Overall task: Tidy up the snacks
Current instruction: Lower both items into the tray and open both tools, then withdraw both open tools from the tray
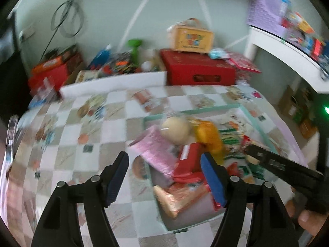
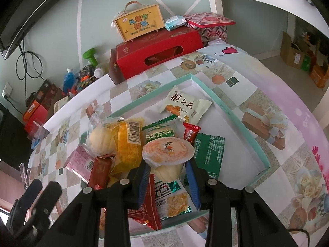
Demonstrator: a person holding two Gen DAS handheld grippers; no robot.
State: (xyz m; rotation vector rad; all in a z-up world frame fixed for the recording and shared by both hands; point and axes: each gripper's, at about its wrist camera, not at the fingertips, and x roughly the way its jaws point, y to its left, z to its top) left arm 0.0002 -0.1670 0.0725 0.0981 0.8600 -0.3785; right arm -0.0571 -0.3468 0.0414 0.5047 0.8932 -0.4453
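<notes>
A shallow teal-rimmed tray [image 2: 211,96] on the checkered tablecloth holds several snacks. My right gripper [image 2: 167,165] is shut on a jelly cup [image 2: 167,150] with an orange foil lid, held just above the packets at the tray's near end. Left of the cup lie a wrapped yellow cake [image 2: 127,142], a round bun [image 2: 102,142], a red bar [image 2: 100,170] and a pink packet [image 2: 79,162]. My left gripper [image 1: 164,157] is open over the tray's left edge, above the pink packet [image 1: 154,150] and red bar [image 1: 189,160], with nothing between its pads.
A white packet [image 2: 185,105] and a green packet [image 2: 209,152] lie further into the tray. Behind the table stand a red box [image 2: 156,49] with a yellow carry case [image 2: 139,23] on it, bottles and cartons. A white shelf [image 1: 287,47] stands at the right.
</notes>
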